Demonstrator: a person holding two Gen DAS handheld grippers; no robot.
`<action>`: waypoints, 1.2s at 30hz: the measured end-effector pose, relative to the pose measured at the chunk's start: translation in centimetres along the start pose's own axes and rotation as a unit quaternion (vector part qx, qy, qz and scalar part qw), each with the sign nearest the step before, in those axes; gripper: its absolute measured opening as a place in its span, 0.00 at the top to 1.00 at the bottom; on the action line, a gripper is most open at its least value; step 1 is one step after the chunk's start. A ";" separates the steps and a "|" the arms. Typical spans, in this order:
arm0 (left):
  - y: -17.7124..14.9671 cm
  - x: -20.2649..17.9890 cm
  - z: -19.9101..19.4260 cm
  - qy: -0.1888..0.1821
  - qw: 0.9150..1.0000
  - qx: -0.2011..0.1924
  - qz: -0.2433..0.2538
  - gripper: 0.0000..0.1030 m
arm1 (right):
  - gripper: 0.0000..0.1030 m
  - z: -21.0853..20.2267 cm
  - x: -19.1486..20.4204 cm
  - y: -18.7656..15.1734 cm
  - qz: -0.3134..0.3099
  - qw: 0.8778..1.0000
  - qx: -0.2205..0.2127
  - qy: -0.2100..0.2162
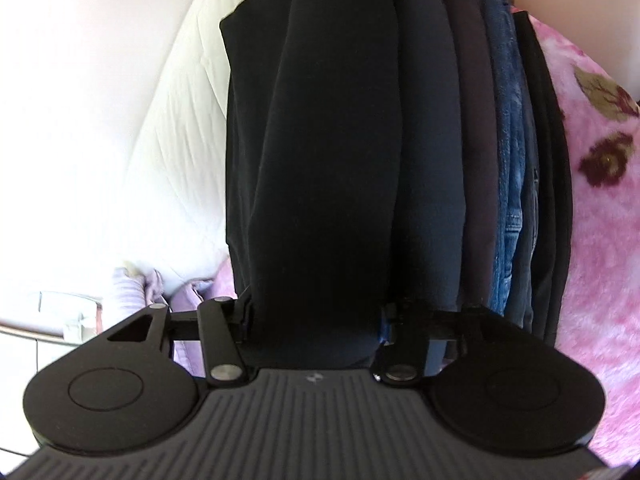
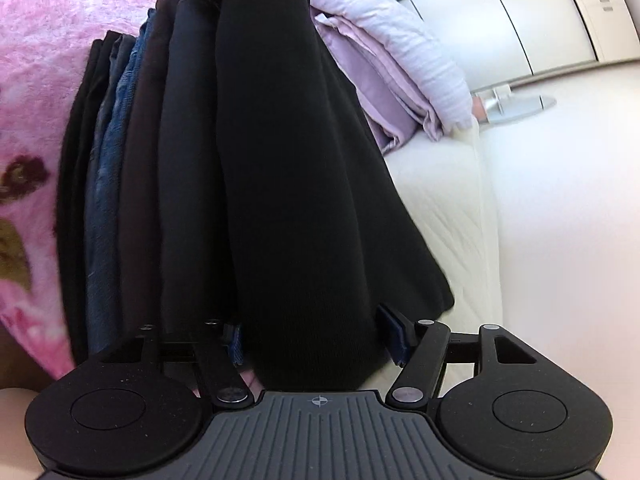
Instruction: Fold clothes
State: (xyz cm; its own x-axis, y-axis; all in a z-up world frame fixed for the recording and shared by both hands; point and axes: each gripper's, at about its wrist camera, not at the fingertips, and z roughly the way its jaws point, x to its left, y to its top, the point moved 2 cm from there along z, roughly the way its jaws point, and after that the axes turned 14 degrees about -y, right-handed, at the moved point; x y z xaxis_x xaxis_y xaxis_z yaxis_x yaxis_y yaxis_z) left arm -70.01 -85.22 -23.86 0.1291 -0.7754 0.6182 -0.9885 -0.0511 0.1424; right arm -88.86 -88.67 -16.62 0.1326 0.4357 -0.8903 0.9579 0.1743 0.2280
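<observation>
A folded black garment [image 1: 320,160] lies lengthwise on top of a stack of folded clothes [image 1: 508,140]: navy, brown, blue denim and black layers. My left gripper [image 1: 316,320] straddles one end of the garment. Its jaws stand apart with the cloth between them, and the pads do not press on it. In the right wrist view the same black garment [image 2: 296,180] runs away from my right gripper [image 2: 314,340]. That gripper is open around the other end, and its blue pads [image 2: 394,336] stand just clear of the cloth. The stack [image 2: 120,160] shows to the left.
A pink floral blanket [image 1: 600,200] [image 2: 36,100] lies under and beside the stack. A white quilted mattress [image 1: 180,140] [image 2: 440,200] lies on the other side. Folded lilac sheets [image 2: 392,60] sit beyond the garment. White cabinet doors [image 2: 520,12] stand behind them.
</observation>
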 end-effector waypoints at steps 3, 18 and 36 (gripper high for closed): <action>0.1 0.3 0.8 -0.004 1.000 0.003 -0.002 0.55 | 0.39 -0.5 -0.8 -0.4 0.013 1.000 0.017 0.007; -1.5 1.0 -1.3 0.018 0.999 0.001 -0.045 0.41 | 0.37 -1.8 -1.8 -1.8 0.072 0.995 0.064 0.008; -7.7 3.5 -16.3 -0.047 0.808 -0.071 -0.583 0.34 | 0.19 -13.3 -5.6 -3.0 0.592 0.769 0.236 0.049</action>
State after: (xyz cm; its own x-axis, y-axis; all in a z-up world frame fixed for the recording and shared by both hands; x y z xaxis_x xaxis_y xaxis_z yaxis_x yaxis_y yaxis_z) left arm -60.68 -77.26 -10.21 0.9527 -0.2977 -0.0605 -0.1800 -0.7136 0.6770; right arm -95.89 -79.84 -7.08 0.9852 0.1111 -0.1305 0.1701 -0.7252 0.6672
